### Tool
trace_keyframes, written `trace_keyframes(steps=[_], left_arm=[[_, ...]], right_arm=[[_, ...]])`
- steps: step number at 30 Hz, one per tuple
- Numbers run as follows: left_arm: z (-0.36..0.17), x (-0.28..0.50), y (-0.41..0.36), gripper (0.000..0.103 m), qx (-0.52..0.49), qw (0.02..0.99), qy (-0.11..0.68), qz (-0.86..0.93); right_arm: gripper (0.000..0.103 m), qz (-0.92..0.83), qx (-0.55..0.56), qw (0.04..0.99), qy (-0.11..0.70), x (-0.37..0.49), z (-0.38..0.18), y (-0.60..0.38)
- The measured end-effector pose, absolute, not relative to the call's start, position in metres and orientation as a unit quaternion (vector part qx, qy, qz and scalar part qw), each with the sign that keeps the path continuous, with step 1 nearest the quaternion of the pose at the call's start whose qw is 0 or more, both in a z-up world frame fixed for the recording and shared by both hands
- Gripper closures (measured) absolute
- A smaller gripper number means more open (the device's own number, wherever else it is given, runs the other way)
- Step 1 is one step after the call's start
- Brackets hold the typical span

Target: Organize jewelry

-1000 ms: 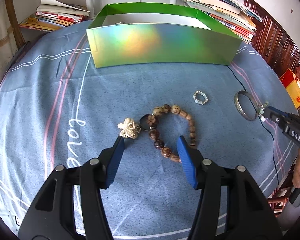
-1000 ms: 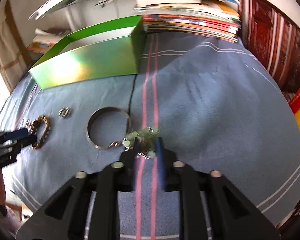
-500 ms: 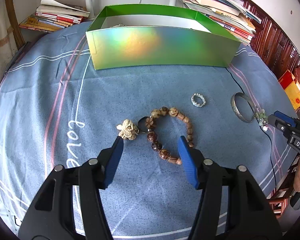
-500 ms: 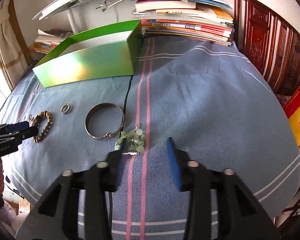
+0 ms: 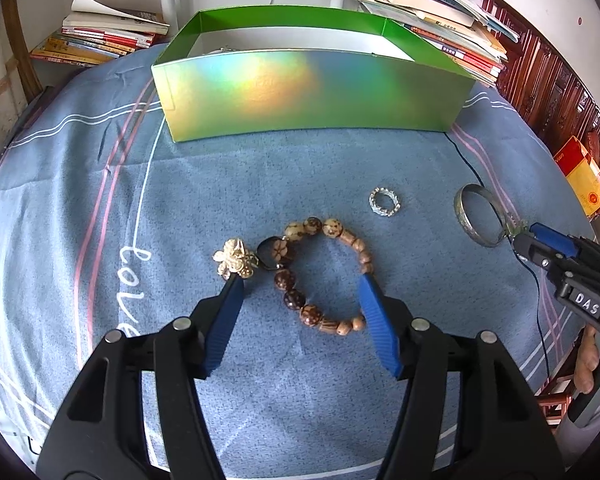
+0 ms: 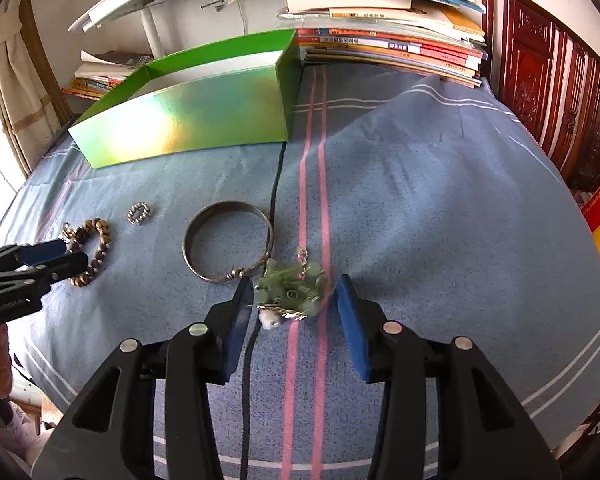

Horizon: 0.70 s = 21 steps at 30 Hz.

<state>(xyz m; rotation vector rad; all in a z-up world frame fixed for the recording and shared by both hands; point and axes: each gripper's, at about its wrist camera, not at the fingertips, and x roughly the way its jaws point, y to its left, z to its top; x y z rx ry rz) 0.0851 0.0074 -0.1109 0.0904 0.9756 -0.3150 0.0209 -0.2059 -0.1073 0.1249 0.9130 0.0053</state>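
Note:
A brown wooden bead bracelet (image 5: 320,272) lies on the blue cloth, with a gold flower brooch (image 5: 234,258) touching its left side. My left gripper (image 5: 300,284) is open, its jaws on either side of the bracelet's near part. A small crystal ring (image 5: 385,202) and a silver bangle (image 5: 476,216) lie to the right. In the right wrist view my right gripper (image 6: 292,292) is open around a green bead bracelet (image 6: 292,286) next to the bangle (image 6: 228,246). The green open box (image 5: 308,88) stands behind.
Stacks of books (image 6: 388,46) lie behind the box and at the back left (image 5: 100,38). A thin black cable (image 6: 274,188) runs across the cloth past the bangle. Dark red wooden furniture (image 6: 556,92) stands at the right.
My right gripper has opened, let go of the green bead bracelet and now stands around it on the cloth. My left gripper stays open and has shifted slightly over the wooden bracelet.

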Motion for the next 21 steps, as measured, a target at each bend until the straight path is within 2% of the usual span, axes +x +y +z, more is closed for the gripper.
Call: trace_keyframes(steps=[6, 11, 21], left_arm=[[-0.1125, 0.0857, 0.0047, 0.039, 0.045, 0.870, 0.468, -0.150], [-0.1141, 0.0853, 0.0010, 0.033, 0.050, 0.870, 0.466, -0.150], [-0.1154, 0.0836, 0.0001, 0.030, 0.054, 0.873, 0.462, -0.144]], right_arm=[[0.057, 0.001, 0.057, 0.896, 0.440, 0.0209, -0.1077, -0.2049], [0.057, -0.001, 0.056, 0.897, 0.439, 0.0208, -0.1080, -0.2043], [0.053, -0.001, 0.052, 0.897, 0.438, 0.0215, -0.1086, -0.2019]])
